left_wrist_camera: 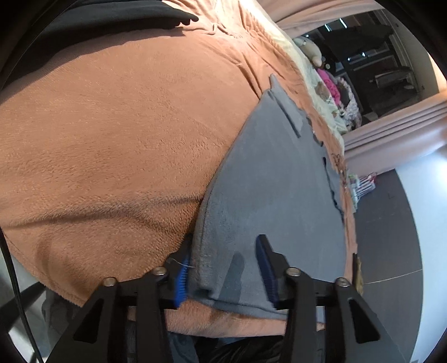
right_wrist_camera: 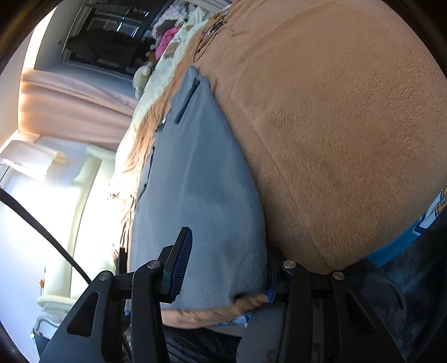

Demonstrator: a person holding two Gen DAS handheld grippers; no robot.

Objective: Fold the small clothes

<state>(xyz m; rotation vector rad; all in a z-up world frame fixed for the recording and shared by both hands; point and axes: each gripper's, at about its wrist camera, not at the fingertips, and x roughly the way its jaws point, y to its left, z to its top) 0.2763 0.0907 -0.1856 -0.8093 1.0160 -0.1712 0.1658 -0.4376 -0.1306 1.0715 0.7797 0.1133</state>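
Observation:
A grey garment lies flat on an orange fleece blanket, close to the bed's edge. My left gripper straddles its near corner. One blue pad sits at the cloth's left edge and the other rests on top; the jaws stand apart and the cloth between them lies flat. In the right wrist view the same grey garment runs away from my right gripper. Its left pad lies on the cloth. The right pad is mostly hidden behind the garment's edge and a bunched bit of blanket.
A black garment lies at the blanket's far end. A pile of pink and patterned clothes and a plush toy sit farther along the bed. Curtains and dark floor lie beyond the edge. Blue printed fabric shows at right.

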